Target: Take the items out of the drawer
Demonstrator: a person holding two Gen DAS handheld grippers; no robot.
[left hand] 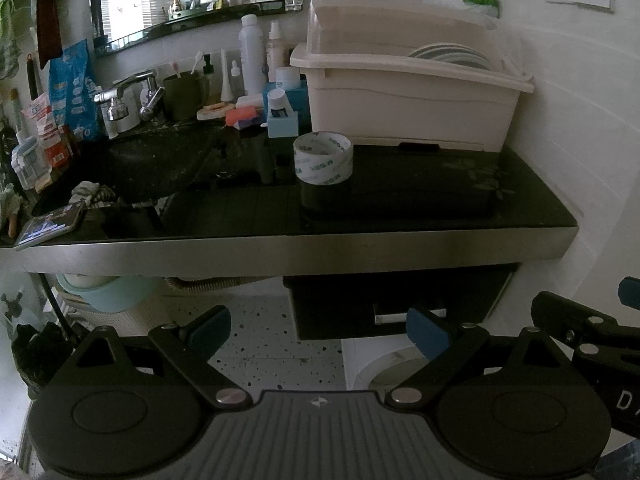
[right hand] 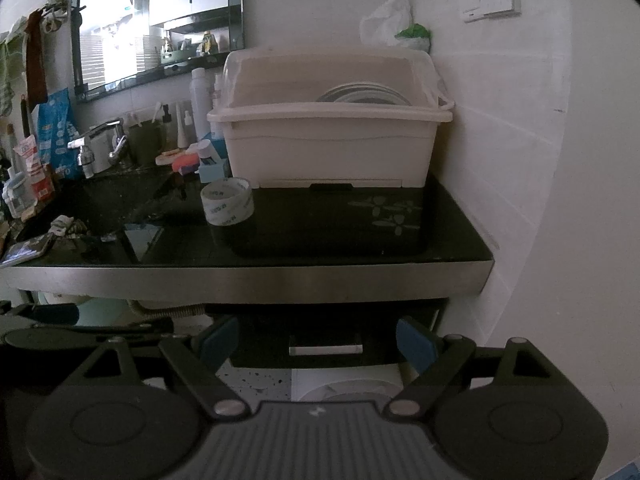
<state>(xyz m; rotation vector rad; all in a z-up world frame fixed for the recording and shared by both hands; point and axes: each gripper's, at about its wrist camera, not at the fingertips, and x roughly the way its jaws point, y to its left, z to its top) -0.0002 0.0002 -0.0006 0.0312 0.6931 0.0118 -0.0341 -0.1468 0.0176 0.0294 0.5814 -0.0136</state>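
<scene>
Black and shut, the drawer [right hand: 326, 344] hung under the counter's [right hand: 248, 274] right end, its pale handle [right hand: 326, 349] facing out. Both grippers hovered before it, holding nothing: the left gripper [left hand: 318, 330] spread wide, the right gripper [right hand: 318, 346] apart too. A tape roll [right hand: 227, 201] stood near the counter's front edge, beside a rack [right hand: 328, 148].

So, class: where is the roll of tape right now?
In both wrist views the roll of tape stands on the black countertop, left of the beige dish rack's front corner.
</scene>
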